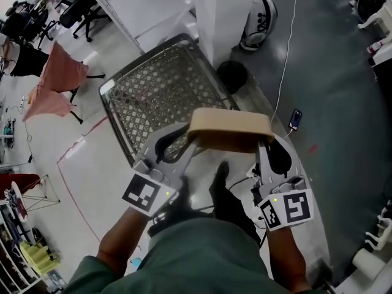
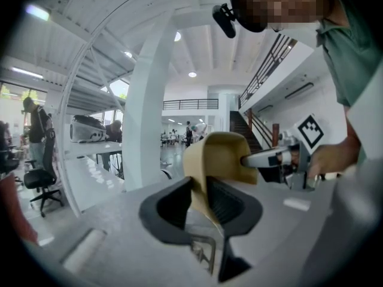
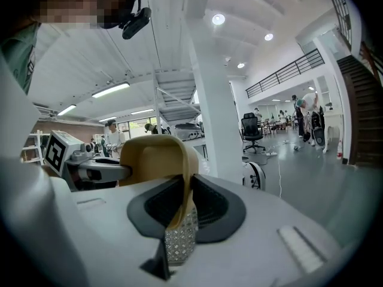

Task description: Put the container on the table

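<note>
Both grippers are closed on a tan plastic container (image 1: pixel 229 127), one at each end, and carry it in the air. The left gripper (image 1: pixel 191 141) has its jaws narrowed onto the container's left end wall. In the left gripper view the thin tan wall (image 2: pixel 200 181) stands pinched between the two dark pads, with the rest of the container rising just ahead of the jaws. The right gripper (image 1: pixel 264 141) clamps the opposite end wall in the same way. In the right gripper view the wall (image 3: pixel 182 190) sits between its pads and the container's rounded body bulges to the left of them. Each gripper shows in the other's view, on the far side of the container: the right gripper (image 2: pixel 266 158) and the left gripper (image 3: pixel 105 172).

Below the container, and reaching out ahead of both grippers, is a grey wire-mesh basket (image 1: pixel 162 84); its mesh also shows under the right gripper's jaws (image 3: pixel 176 244). A white pillar (image 1: pixel 223 11) stands beyond the basket. A white table (image 2: pixel 90 160) lies ahead and to the left of the left gripper, well apart from the container
</note>
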`<act>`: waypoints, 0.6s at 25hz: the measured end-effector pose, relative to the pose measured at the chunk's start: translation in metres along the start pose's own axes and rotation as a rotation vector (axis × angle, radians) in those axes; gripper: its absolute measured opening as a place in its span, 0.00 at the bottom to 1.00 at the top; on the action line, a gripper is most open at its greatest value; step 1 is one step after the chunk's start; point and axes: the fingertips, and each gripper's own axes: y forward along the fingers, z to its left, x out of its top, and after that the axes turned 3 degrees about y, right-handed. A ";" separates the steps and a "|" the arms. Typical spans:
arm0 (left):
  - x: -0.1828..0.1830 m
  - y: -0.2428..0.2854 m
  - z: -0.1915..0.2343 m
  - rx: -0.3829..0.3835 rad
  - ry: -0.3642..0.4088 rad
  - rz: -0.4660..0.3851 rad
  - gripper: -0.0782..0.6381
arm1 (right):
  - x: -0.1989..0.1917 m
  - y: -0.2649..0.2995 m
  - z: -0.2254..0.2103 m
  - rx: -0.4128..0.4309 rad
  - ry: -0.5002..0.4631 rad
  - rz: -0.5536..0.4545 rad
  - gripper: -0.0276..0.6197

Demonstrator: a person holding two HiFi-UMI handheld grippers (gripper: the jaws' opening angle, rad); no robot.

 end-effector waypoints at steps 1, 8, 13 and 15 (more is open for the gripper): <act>-0.003 0.001 0.000 0.001 -0.002 0.004 0.22 | -0.003 0.001 -0.002 0.002 0.002 0.004 0.13; -0.019 0.009 -0.002 0.006 -0.017 0.033 0.22 | -0.019 0.005 -0.010 0.013 0.014 0.037 0.13; -0.032 0.018 0.004 0.012 -0.032 0.044 0.22 | -0.030 0.018 -0.017 0.019 0.020 0.058 0.13; -0.035 0.022 0.007 0.015 -0.040 0.053 0.22 | -0.031 0.023 -0.020 0.020 0.021 0.064 0.13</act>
